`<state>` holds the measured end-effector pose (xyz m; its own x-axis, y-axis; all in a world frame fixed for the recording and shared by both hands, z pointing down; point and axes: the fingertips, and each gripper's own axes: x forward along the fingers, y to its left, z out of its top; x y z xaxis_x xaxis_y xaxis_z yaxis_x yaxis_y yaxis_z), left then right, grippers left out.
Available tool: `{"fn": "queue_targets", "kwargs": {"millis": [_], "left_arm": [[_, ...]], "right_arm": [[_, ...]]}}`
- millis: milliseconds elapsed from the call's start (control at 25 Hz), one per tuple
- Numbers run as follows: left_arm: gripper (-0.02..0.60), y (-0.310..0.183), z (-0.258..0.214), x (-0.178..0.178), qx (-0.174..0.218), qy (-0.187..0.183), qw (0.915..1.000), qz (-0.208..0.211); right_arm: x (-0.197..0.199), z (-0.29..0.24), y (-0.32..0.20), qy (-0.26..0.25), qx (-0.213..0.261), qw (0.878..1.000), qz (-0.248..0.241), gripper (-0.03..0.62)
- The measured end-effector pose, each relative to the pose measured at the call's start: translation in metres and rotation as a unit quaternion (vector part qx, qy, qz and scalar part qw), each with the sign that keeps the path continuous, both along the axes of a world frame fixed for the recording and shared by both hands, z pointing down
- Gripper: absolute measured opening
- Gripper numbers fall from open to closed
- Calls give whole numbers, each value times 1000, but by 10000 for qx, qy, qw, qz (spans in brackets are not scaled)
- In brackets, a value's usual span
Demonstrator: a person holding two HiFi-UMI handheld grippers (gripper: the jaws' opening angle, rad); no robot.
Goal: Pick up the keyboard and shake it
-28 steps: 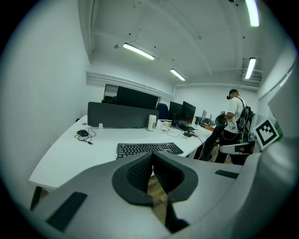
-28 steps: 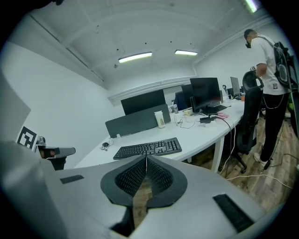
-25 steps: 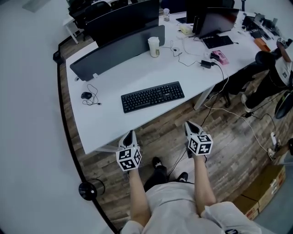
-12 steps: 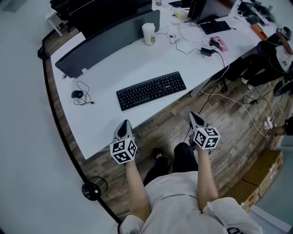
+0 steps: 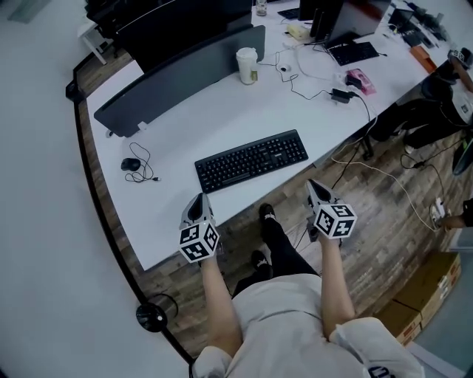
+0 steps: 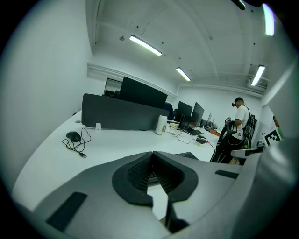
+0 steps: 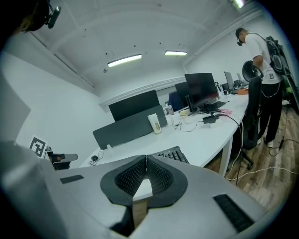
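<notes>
White, curved counter [image 5: 185, 125] carries a flat black rectangular keyboard [image 5: 251, 159] lying near its front edge, untouched. Left gripper [image 5: 197, 203] hangs over that edge, jaws pressed together on nothing; right gripper [image 5: 316, 190], likewise closed and empty, hovers off the counter near the keyboard's right end.

No readable text, keyboard [image 5: 251, 160] legends — too small

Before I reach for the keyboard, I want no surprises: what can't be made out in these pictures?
Keyboard: left gripper view, mostly hidden behind the shut left hand-held gripper.
Key legends: head view, too small.
Cup print: head view, too small.
Monitors: head view, cut off by top edge.
</notes>
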<state>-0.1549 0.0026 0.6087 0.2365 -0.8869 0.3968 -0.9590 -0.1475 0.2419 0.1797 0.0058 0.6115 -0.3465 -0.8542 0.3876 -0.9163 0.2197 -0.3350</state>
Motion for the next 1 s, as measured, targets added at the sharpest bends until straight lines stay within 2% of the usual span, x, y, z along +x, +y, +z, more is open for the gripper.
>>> {"fn": "queue_targets", "kwargs": {"millis": [160, 320, 480, 600, 840, 1000], "left_arm": [[16, -31, -3, -12, -20, -61, 9999, -133], [17, -65, 7, -25, -175, -32, 9994, -309], [17, -95, 30, -31, -524, 30, 9983, -241], [17, -113, 46, -36, -752, -107, 9970, -158], [17, -132, 72, -40, -1068, -191, 9940, -147], [17, -141, 95, -41, -1280, -6, 9916, -213]], "right_arm": [[8, -2, -40, 125, 79, 9998, 111, 41], [15, 7, -85, 461, -15, 9989, -64, 43], [16, 20, -124, 539, -137, 9969, -553, 43], [24, 42, -145, 692, -353, 9931, -874, 41], [51, 83, -177, 458, -877, 9904, -969, 40], [70, 103, -201, 79, -1133, 9901, -820, 40]]}}
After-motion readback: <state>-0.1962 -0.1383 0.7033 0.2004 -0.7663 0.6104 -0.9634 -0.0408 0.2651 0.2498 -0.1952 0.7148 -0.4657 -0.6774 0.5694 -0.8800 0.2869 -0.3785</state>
